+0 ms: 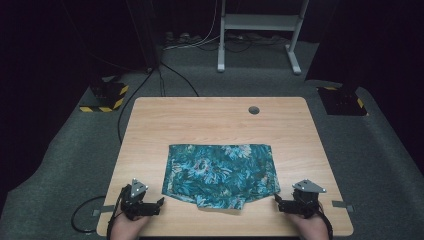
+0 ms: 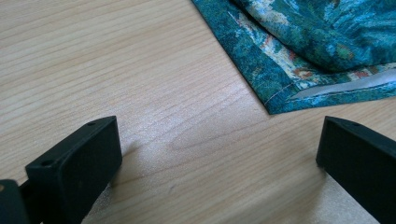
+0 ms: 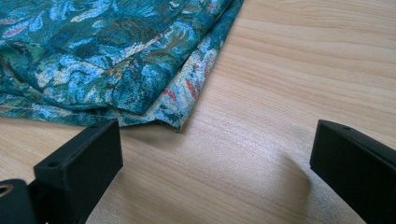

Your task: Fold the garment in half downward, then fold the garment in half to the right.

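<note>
Wooden table; claws (both agape) flank cloth.

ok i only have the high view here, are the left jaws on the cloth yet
Observer: No. In the left gripper view the left gripper is wide open on bare table, with the cloth corner just ahead of it.
Operator: and the right one
Observer: Same. The right gripper is open, with the cloth's corner near one jaw, not between the two.
Operator: is that corner a single layer
Observer: No, the right gripper view shows several folded layers stacked there, a paler one peeking out underneath.
</note>
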A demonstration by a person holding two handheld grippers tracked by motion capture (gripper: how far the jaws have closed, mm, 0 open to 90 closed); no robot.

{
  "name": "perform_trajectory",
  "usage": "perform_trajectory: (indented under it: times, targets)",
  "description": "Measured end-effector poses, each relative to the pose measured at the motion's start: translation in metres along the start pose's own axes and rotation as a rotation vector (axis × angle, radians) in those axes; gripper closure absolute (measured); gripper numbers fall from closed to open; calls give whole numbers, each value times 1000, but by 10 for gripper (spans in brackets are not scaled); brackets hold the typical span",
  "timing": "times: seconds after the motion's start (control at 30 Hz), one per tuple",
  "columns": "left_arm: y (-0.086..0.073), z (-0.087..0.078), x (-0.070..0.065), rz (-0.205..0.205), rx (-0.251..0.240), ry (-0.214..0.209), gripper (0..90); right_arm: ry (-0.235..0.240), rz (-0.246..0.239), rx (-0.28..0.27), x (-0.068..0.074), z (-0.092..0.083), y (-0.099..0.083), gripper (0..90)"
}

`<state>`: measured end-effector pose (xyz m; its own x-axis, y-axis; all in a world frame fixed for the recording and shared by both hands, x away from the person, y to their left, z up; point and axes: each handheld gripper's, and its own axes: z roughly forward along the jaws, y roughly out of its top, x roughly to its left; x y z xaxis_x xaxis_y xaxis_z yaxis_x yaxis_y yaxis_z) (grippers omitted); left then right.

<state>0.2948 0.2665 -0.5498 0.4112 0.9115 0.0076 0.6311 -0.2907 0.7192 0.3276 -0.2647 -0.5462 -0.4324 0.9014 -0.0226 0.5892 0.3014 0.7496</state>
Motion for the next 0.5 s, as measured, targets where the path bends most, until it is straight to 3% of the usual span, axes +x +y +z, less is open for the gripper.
perform_trajectory:
  times: [0.1,0.3,0.5]
  targets:
    - [0,0,0,-1,0,1,5,-2,15,2,-1,0,0,20]
    - [0,0,0,-5,-2,-2,8,-5,0,-11,0,-1,0,20]
    - [1,-1,2,1,-19,-36,5,-9,6,-35,0,-4,-1,20]
